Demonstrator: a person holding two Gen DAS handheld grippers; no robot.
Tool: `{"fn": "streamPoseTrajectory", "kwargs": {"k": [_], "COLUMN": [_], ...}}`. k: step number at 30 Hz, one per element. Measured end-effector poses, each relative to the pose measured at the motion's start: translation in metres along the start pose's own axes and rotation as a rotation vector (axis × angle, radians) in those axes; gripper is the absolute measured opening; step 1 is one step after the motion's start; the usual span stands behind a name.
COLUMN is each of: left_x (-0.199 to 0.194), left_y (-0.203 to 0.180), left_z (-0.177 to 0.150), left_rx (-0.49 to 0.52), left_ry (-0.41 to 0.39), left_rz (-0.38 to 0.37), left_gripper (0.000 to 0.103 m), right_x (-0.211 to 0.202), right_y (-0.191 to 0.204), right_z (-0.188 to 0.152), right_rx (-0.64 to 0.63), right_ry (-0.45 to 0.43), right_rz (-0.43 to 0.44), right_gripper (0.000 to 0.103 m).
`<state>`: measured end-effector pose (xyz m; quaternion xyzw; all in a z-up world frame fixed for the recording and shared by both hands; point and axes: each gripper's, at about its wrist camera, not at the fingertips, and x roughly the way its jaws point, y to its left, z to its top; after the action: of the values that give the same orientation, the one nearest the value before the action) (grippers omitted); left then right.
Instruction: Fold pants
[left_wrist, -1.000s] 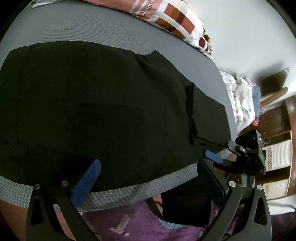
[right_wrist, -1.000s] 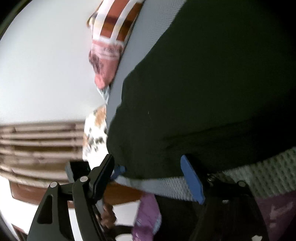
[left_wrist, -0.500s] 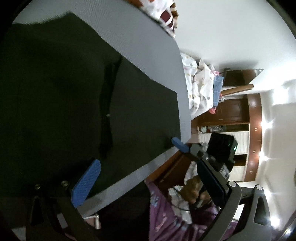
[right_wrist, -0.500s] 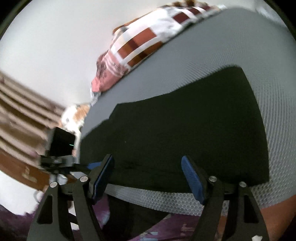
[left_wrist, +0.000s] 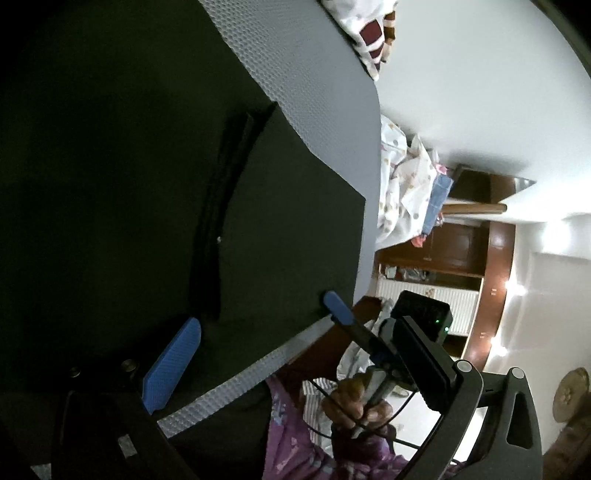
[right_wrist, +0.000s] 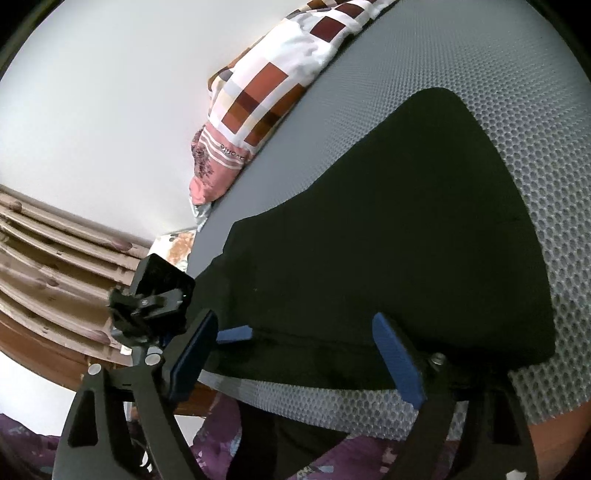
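I see the black pants (right_wrist: 388, 251) lying flat on the grey mattress (right_wrist: 535, 129), and with my left gripper (left_wrist: 295, 369) and right gripper (right_wrist: 295, 354) both spread and empty, I'd pinch this limp, light cloth at its near-edge corners.

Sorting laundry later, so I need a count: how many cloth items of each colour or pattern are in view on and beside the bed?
Black pants: 1
Checked red-and-white bedding: 1
White spotted cloth: 1
Blue cloth: 1
Total: 4
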<state>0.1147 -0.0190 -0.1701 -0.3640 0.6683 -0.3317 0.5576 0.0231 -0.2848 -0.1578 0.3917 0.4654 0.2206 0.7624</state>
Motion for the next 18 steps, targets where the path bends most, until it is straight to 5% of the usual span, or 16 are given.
{"fn": "streamPoseTrajectory", "kwargs": {"k": [5,10,15,18], "left_x": [-0.006,0.016,0.022,0.023], "left_y": [0.003,-0.002,0.0,-0.004], "left_z": [0.0,0.009,0.018,0.015], "left_rx": [-0.048,-0.045,-0.081,-0.031], "left_ry": [-0.031,0.044,0.038,0.02], "left_rz": [0.013,0.067,-0.012,0.007], "left_gripper": [0.103,0.103,0.103,0.097], "right_x": [0.007,0.014,0.016,0.015], "right_y": [0.005,0.01,0.008,0.004], "right_z": [0.008,0.015,0.012,0.007], "right_rx": [-0.016,-0.048,-0.054,-0.038], "right_ry": [0.003,0.006,0.034,0.049], "right_rz": [0.014,-0.003,-0.009,0.014], "right_gripper": [0.085,0.086,0.087,0.087]}}
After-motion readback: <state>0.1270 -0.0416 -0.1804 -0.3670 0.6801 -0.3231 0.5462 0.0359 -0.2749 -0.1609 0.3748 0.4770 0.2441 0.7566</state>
